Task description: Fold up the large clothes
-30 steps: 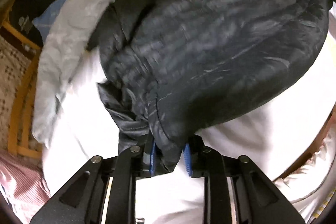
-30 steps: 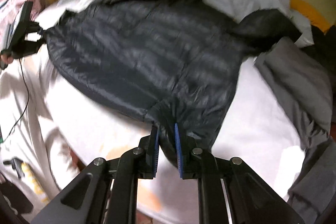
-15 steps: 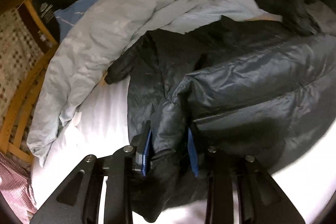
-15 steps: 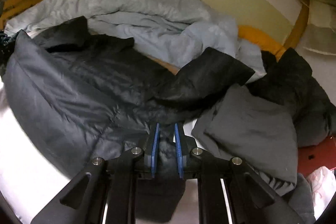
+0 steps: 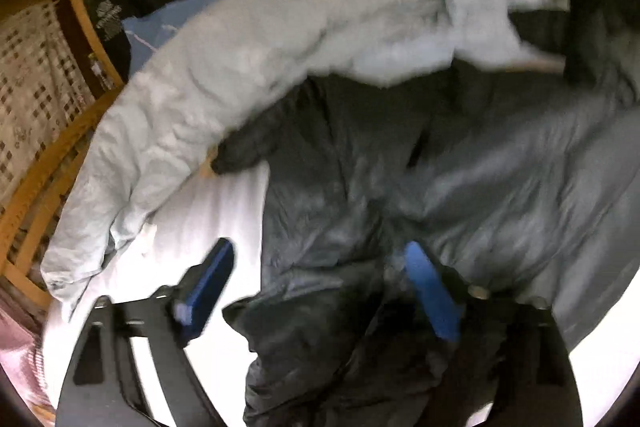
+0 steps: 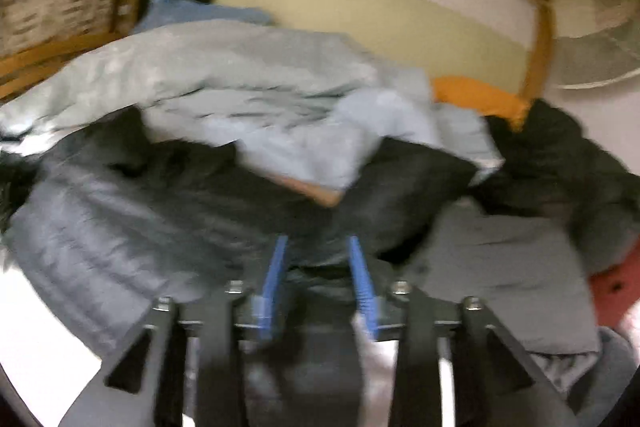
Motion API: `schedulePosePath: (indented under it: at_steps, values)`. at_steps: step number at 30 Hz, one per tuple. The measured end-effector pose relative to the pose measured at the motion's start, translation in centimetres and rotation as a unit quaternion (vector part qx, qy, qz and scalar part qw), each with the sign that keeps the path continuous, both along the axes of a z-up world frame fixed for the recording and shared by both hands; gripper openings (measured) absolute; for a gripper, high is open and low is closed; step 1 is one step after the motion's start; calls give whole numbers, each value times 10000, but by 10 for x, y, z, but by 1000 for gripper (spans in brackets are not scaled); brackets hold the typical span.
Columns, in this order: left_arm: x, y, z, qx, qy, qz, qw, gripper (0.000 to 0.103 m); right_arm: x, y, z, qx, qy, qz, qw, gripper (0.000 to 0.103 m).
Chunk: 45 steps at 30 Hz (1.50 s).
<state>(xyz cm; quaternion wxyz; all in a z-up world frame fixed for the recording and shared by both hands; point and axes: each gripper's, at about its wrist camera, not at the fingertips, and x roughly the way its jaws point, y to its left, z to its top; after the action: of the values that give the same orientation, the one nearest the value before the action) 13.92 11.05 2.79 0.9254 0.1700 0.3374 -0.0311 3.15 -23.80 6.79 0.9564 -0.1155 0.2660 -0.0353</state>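
A dark quilted puffer jacket (image 5: 480,187) lies on the white bed sheet (image 5: 208,219), its lower part folded up over the body. In the left wrist view my left gripper (image 5: 320,275) is opening wide. The jacket's corner lies loose between its blue pads (image 5: 216,267), and the left pad stands clear over the sheet. In the right wrist view the jacket (image 6: 120,227) spreads to the left. My right gripper (image 6: 318,267) is also opening, with the jacket's edge slack between its blue pads (image 6: 360,279).
A rumpled pale blue-grey duvet (image 5: 260,59) (image 6: 240,87) lies behind the jacket. On the right are a grey folded garment (image 6: 500,267) and a black garment (image 6: 560,155). A wooden bed frame (image 5: 52,155) runs along the left and back. A fan (image 6: 592,51) stands at the far right.
Both grippers carried the jacket's lower edge up over its body. Then their jaws parted and let go of the fabric, the left far wider than the right.
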Motion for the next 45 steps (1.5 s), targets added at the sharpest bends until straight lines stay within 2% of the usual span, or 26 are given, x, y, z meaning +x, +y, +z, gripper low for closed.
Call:
schedulePosePath:
  at_steps: [1, 3, 7, 9, 10, 12, 13, 14, 17, 21, 23, 26, 28, 30, 32, 33, 35, 36, 37, 38, 39, 40, 42, 43, 45]
  values:
    - [-3, -1, 6, -57, -103, -33, 9999, 103, 0, 4, -6, -10, 108, 73, 9999, 46]
    - [-2, -2, 7, -119, -47, -53, 9999, 103, 6, 8, -23, -74, 425, 116, 9990, 46]
    - [18, 2, -28, 44, 676, 238, 9974, 103, 25, -3, -62, -50, 1247, -133, 9921, 46]
    - [31, 13, -56, -53, 1148, 416, 9925, 103, 30, -23, -81, 365, 1595, -358, 9859, 46]
    - [35, 22, -64, -468, 1423, 468, 9876, 103, 31, -35, -89, 746, 1686, -431, 9819, 49]
    - [37, 46, -75, -1456, 1928, 780, 9672, 103, 26, -50, -101, 1395, 1772, -491, 9730, 52]
    - [35, 55, -80, -1813, 2090, 889, 9568, 103, 22, -56, -103, 1619, 1784, -483, 9693, 53]
    - [31, 61, -84, -2014, 2130, 914, 9517, 103, 18, -59, -103, 1678, 1761, -440, 9690, 52]
    - [16, 53, -83, -1790, 1907, 664, 9629, 103, 4, -51, -104, 1360, 1728, -335, 9749, 53]
    - [3, 51, -82, -1829, 1800, 562, 9649, 103, -13, -51, -102, 1330, 1652, -279, 9769, 55]
    - [-1, 48, -78, -1700, 1737, 574, 9683, 103, -23, -63, -99, 1713, 1399, -199, 9750, 60]
    - [-8, 44, -71, -1416, 1623, 513, 9752, 103, -33, -87, -98, 2207, 1223, -462, 9665, 78]
    - [-13, 42, -68, -1297, 1558, 483, 9780, 103, -37, -97, -97, 2450, 1182, -557, 9607, 80]
    - [-16, 46, -72, -1358, 1628, 530, 9758, 103, -42, -102, -99, 2490, 1191, -545, 9596, 81]
    - [-16, 54, -83, -1766, 1822, 654, 9650, 103, -39, -97, -102, 2322, 1319, -427, 9627, 81]
    - [-17, 57, -87, -1942, 1784, 727, 9618, 103, -37, -94, -103, 2205, 1411, -309, 9646, 81]
    - [-19, 49, -89, -1731, 1771, 623, 9669, 103, -34, -87, -104, 2041, 1467, -60, 9679, 70]
    - [-18, 45, -88, -1672, 1866, 546, 9666, 98, -34, -86, -104, 2111, 1495, 17, 9660, 55]
    - [-20, 44, -83, -1775, 1906, 466, 9644, 77, -35, -86, -103, 2203, 1511, 97, 9636, 37]
    - [-23, 43, -77, -1949, 1925, 386, 9610, 45, -34, -83, -101, 2224, 1553, 150, 9624, 33]
    - [-27, 42, -70, -2157, 1947, 295, 9564, 29, -34, -78, -97, 2005, 1582, 76, 9668, 32]
    - [-31, 39, -62, -2301, 1908, 248, 9540, 17, -34, -70, -90, 1618, 1586, -31, 9740, 24]
    - [-41, 31, -48, -2058, 1673, 267, 9638, 15, -38, -65, -79, 1397, 1511, -114, 9785, 13]
    - [-47, 27, -44, -1964, 1610, 245, 9669, 15, -38, -68, -76, 1438, 1524, -218, 9776, 10]
    - [-59, 26, -43, -2055, 1666, 283, 9640, 15, -44, -84, -72, 1906, 1590, -489, 9675, 7]
